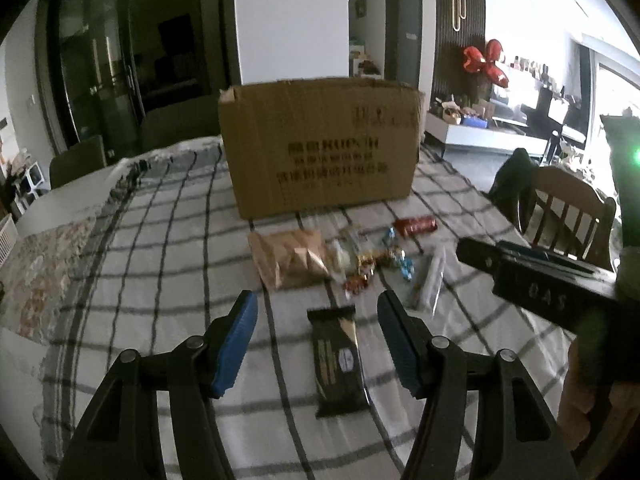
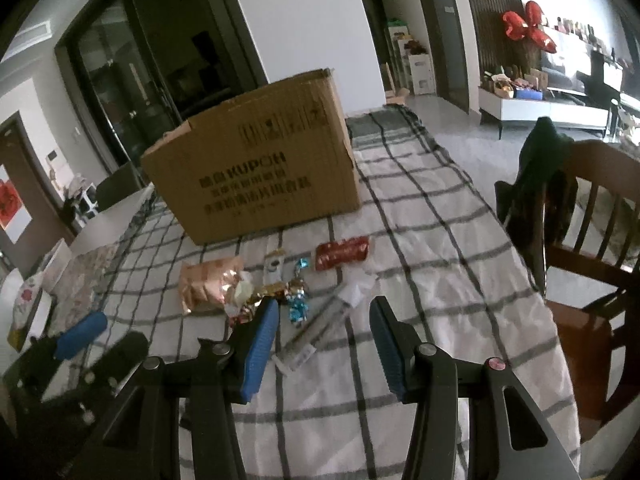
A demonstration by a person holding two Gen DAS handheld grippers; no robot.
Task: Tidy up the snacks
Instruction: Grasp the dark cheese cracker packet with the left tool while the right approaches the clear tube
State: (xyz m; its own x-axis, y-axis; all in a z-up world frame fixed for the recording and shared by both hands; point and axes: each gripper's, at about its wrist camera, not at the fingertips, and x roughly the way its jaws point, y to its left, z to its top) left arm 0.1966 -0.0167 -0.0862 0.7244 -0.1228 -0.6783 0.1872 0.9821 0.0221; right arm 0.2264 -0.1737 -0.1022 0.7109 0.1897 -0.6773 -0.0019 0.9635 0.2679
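A dark snack bar (image 1: 338, 360) lies flat on the checked tablecloth (image 1: 160, 240), between the blue pads of my left gripper (image 1: 315, 299), which is open and hovers just above it without touching. My right gripper (image 2: 325, 304) is open too, over a long clear packet (image 2: 320, 328) that lies on the cloth. Beyond sit a rose-gold bag (image 2: 210, 284), several foil candies (image 2: 298, 304), a small white sachet (image 2: 274, 266) and a red pack (image 2: 342, 254). A tall cardboard box (image 2: 256, 176) stands behind them.
A wooden chair (image 2: 592, 240) with a dark garment draped on it stands at the table's right edge. The right gripper's black finger (image 1: 520, 276) crosses the right of the left wrist view. The left gripper's blue pad (image 2: 82, 334) shows low left in the right wrist view.
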